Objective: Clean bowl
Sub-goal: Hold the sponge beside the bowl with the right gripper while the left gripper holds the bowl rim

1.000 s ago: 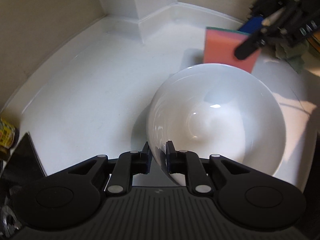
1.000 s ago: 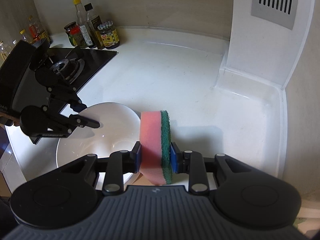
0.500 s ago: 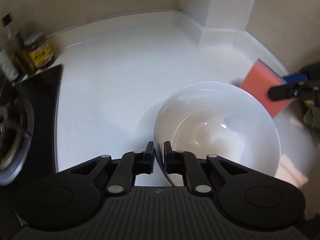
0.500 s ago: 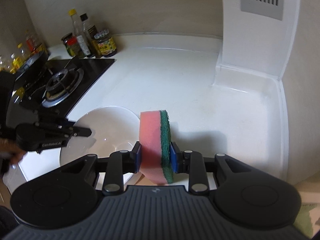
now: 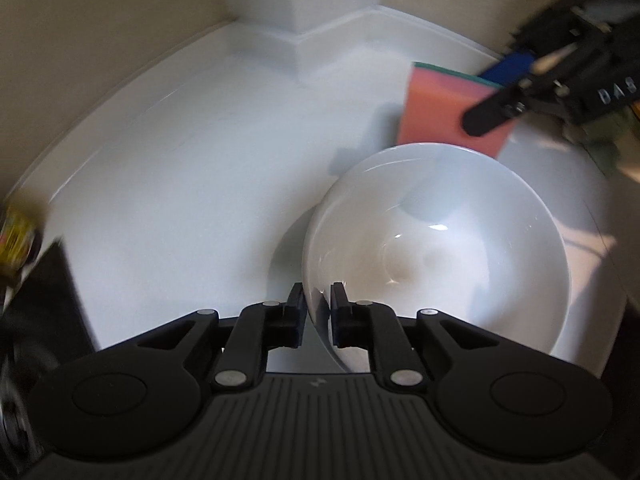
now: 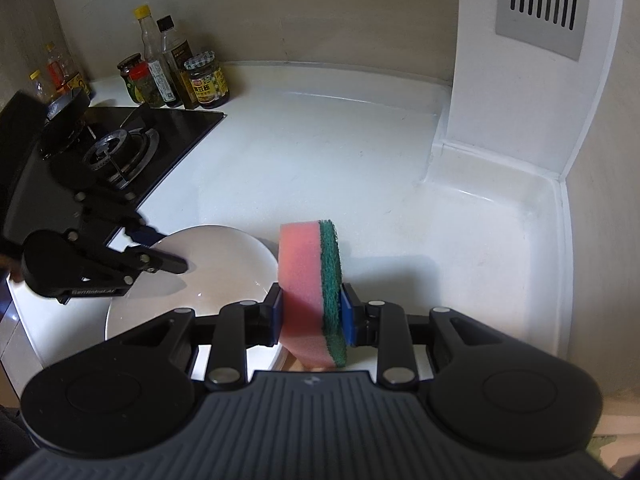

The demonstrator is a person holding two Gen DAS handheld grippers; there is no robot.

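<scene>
A white bowl [image 5: 436,248] sits low over the white countertop; whether it rests on the counter I cannot tell. My left gripper [image 5: 317,312] is shut on its near rim, one finger inside and one outside. It also shows in the right wrist view [image 6: 224,264], with the left gripper [image 6: 164,254] on its left rim. My right gripper [image 6: 312,316] is shut on a pink sponge with a green scouring side [image 6: 310,284], held upright just right of the bowl. In the left wrist view the sponge [image 5: 440,112] stands beyond the bowl's far rim, gripped by the right gripper [image 5: 500,92].
A black gas hob [image 6: 116,156] lies to the left. Several sauce bottles and jars [image 6: 176,76] stand at the back wall. A white boxed column with a grey vent [image 6: 536,4] stands at the right corner. The white countertop [image 6: 320,160] has a raised back edge.
My left gripper has swung the bowl back to the right, so the corner column faces it again. The sponge now sits closer to the bowl's far rim.
</scene>
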